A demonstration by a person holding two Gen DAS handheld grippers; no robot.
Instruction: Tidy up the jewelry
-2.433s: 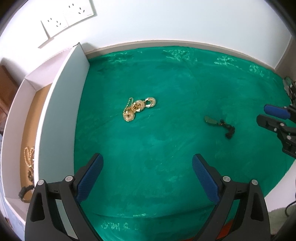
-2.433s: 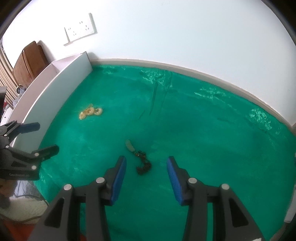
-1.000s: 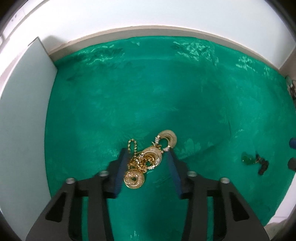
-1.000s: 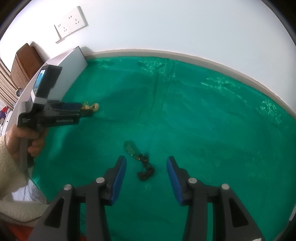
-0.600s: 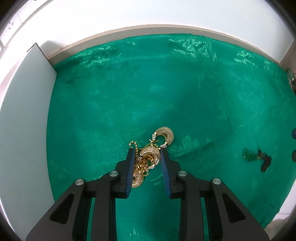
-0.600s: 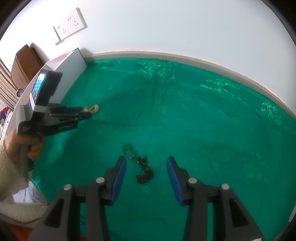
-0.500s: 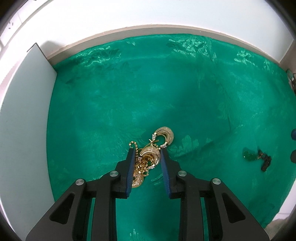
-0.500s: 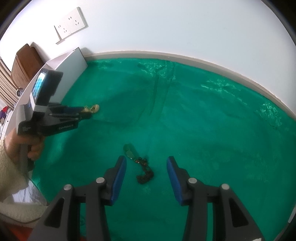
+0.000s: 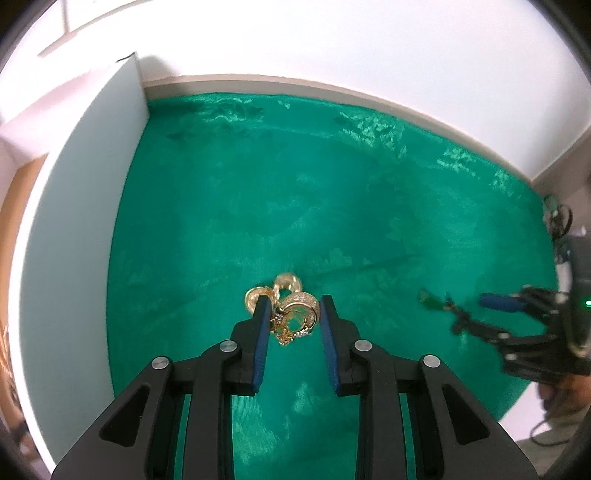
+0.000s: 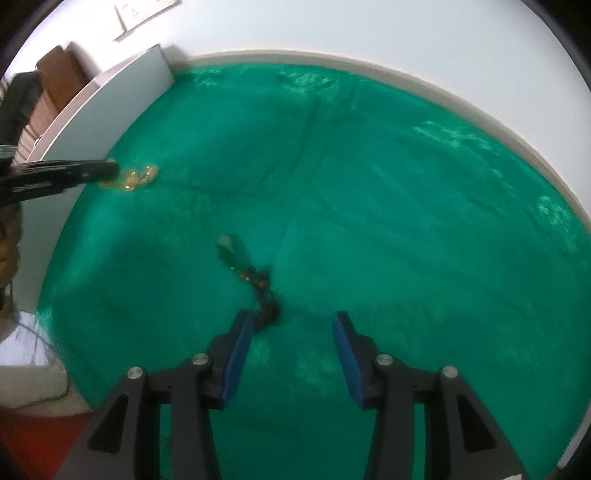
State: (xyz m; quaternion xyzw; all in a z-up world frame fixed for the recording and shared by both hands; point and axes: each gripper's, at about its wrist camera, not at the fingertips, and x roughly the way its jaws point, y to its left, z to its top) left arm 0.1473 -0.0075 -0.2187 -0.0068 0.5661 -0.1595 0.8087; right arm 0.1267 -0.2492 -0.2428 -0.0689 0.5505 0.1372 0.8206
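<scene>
On my left stands a white box (image 9: pixel 85 206) with a tall wall, its edge right against the green cloth (image 9: pixel 332 192) that covers the surface. Behind it all is a pale wall with a socket plate (image 10: pixel 146 14), which only my right camera catches, along with a brown piece of furniture (image 10: pixel 61 75) beyond the box. Nothing lies on the cloth between my two claws.

My left camera shows the tan floor inside the box at the far left edge; my right camera sees only the box's outer wall. It also shows, at its right edge, my right claw (image 9: pixel 491 314) from the side, with a hand (image 9: pixel 565 398) below it, blurred.

My left claw (image 9: pixel 291 314) has its blue pads closed in on the gold jewelry (image 9: pixel 293 314), a tangle of thick pavé hoops and fine chain. From my right camera the bundle (image 10: pixel 136 177) hangs at the tip of that claw above the cloth, just beside the box wall.

My right claw (image 10: pixel 293 325) stands about half open with nothing gripped. The dark jewelry (image 10: pixel 255 280), a chain with amber beads and a green drop at its far end, lies on the cloth, its near end just beside the claw's left pad (image 10: pixel 242 332).
</scene>
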